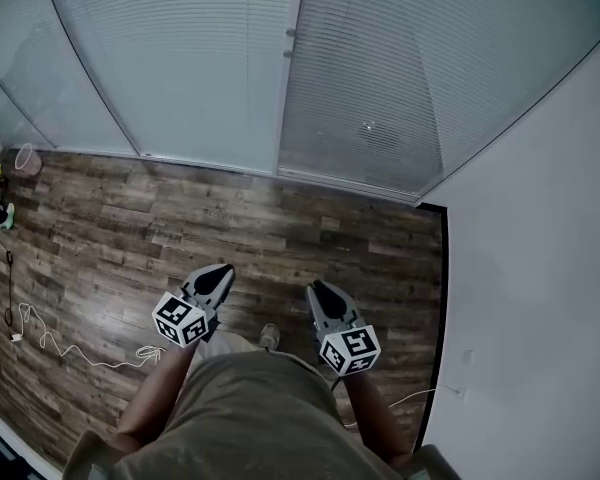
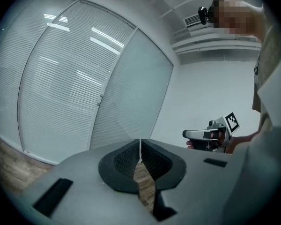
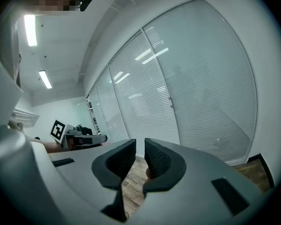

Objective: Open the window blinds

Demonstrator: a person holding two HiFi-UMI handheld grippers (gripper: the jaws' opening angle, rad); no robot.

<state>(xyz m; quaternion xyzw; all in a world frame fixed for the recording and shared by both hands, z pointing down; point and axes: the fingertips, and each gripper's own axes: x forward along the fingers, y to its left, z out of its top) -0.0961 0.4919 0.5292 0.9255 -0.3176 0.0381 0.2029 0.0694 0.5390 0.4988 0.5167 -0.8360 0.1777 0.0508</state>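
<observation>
Straight ahead, pale full-length blinds point(image 1: 190, 58)

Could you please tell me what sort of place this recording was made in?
Probably an office room: full-height slatted blinds, all closed, a wood-plank floor, and strip ceiling lights.

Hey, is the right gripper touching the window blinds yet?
Apart. The head view shows the right gripper held near the person's waist, with a wide strip of wooden floor between it and the blinds.
</observation>
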